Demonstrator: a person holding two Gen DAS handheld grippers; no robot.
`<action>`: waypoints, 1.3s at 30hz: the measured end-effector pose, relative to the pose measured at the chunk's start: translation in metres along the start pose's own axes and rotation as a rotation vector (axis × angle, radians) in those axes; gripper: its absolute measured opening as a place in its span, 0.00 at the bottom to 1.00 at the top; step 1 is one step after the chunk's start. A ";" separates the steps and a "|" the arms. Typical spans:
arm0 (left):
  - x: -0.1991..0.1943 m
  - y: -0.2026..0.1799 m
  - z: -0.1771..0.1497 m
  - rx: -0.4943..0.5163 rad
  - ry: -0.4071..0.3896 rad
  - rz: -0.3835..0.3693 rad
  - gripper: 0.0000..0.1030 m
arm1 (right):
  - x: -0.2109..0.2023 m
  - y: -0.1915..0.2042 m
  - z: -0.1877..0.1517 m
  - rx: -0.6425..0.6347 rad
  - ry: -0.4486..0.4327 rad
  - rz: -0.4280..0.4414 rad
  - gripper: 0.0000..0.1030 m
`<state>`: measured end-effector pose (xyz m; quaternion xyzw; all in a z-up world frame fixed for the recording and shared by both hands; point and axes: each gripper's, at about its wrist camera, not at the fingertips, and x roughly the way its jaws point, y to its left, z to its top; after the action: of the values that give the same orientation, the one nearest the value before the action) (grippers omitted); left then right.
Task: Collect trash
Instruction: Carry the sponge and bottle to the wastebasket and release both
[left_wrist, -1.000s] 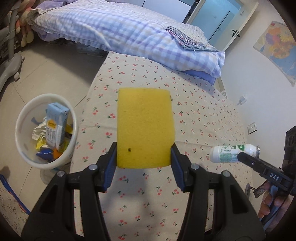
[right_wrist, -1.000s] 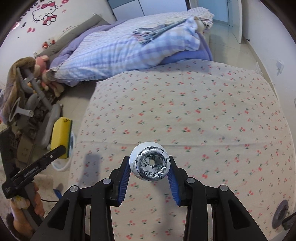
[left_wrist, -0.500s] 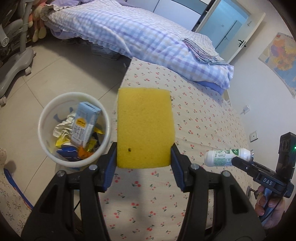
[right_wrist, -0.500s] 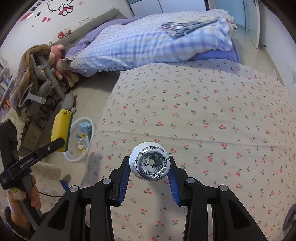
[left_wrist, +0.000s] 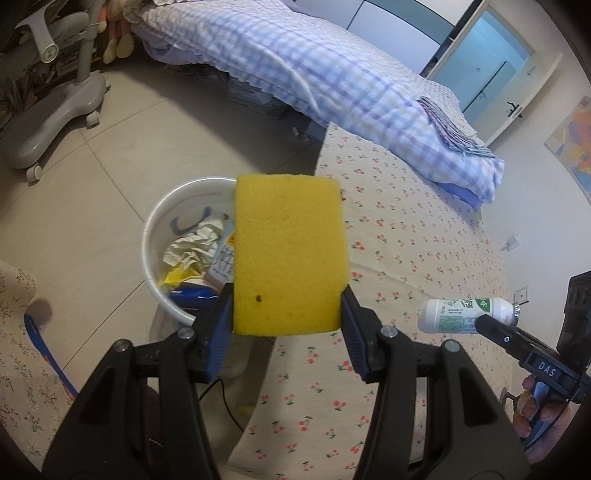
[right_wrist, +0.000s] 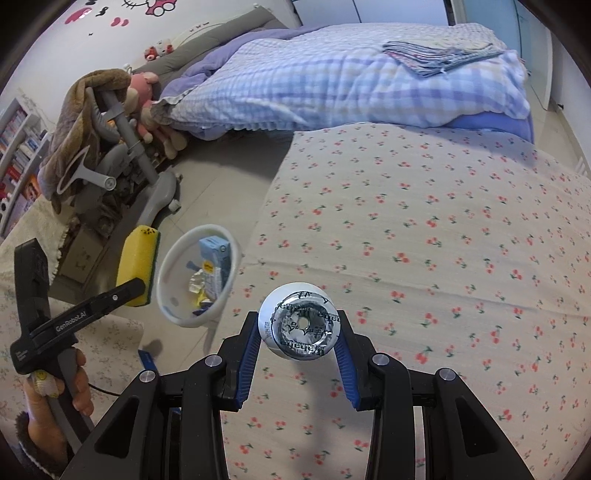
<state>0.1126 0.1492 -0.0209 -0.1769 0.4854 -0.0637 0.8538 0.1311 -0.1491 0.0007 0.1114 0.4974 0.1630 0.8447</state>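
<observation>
A yellow sponge (left_wrist: 290, 254) stands upright between the jaws of the left gripper (left_wrist: 287, 325), its lower edges clenched by the two blue pads; seen from the right wrist, it hangs just beside the white bin (right_wrist: 197, 275), on the side away from the table (right_wrist: 443, 258). The sponge is a flat rectangle with a small dark speck near its bottom, and the side view shows a green backing layer. The right gripper (right_wrist: 300, 334) has its jaws closed on a small white bottle (right_wrist: 300, 325), held crosswise with its torn foil seal facing the camera; a green printed label (left_wrist: 463, 314) wraps its body. The bottle hangs over the cherry-print table, near the edge closest to the bin. The bin stands on the tiled floor against the table and holds a blue carton (right_wrist: 218, 254) and crumpled wrappers (left_wrist: 194, 243).
</observation>
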 end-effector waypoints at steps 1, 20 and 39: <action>0.000 0.004 0.001 -0.008 0.001 0.004 0.54 | 0.003 0.005 0.001 -0.004 0.001 0.010 0.39; 0.011 0.068 0.012 -0.129 0.000 0.143 0.87 | 0.064 0.076 0.022 -0.037 0.028 0.125 0.39; -0.016 0.097 -0.008 -0.108 0.016 0.248 0.96 | 0.103 0.114 0.030 -0.062 0.007 0.220 0.71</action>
<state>0.0909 0.2420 -0.0470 -0.1605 0.5129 0.0673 0.8407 0.1854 -0.0049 -0.0279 0.1388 0.4798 0.2703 0.8231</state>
